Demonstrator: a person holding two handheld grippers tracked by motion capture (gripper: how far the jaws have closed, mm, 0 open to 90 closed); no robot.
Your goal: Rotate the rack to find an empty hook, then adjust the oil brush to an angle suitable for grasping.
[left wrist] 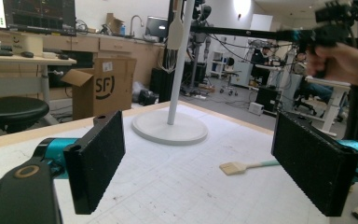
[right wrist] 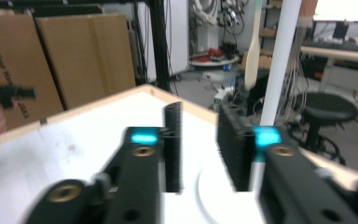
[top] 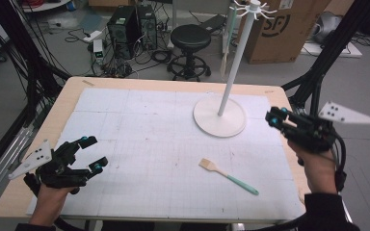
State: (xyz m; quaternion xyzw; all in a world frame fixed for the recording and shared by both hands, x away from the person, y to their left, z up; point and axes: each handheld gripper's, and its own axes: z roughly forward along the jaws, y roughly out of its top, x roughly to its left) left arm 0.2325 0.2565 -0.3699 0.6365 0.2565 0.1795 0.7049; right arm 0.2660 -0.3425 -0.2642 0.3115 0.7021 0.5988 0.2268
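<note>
A white hook stand (top: 220, 117) rises from a round base at the table's back right; a pale wooden spatula (top: 225, 57) hangs from its top. On the white mat to the front lies a brush (top: 229, 176) with a teal handle. My left gripper (top: 92, 154) rests low at the front left, jaws wide apart and empty; in the left gripper view (left wrist: 198, 168) the brush (left wrist: 242, 166) lies beyond them. My right gripper (top: 272, 117) hovers at the right edge near the stand's base, its jaws (right wrist: 200, 149) parted with nothing between; the stand's pole (right wrist: 279, 60) is just behind.
The table (top: 62, 103) has a wooden rim around a gridded white mat. Behind it stand a black stool (top: 190, 41), computer towers (top: 130, 29) and a cardboard box (top: 279, 29). Black frame struts (top: 318, 72) slant down at both sides.
</note>
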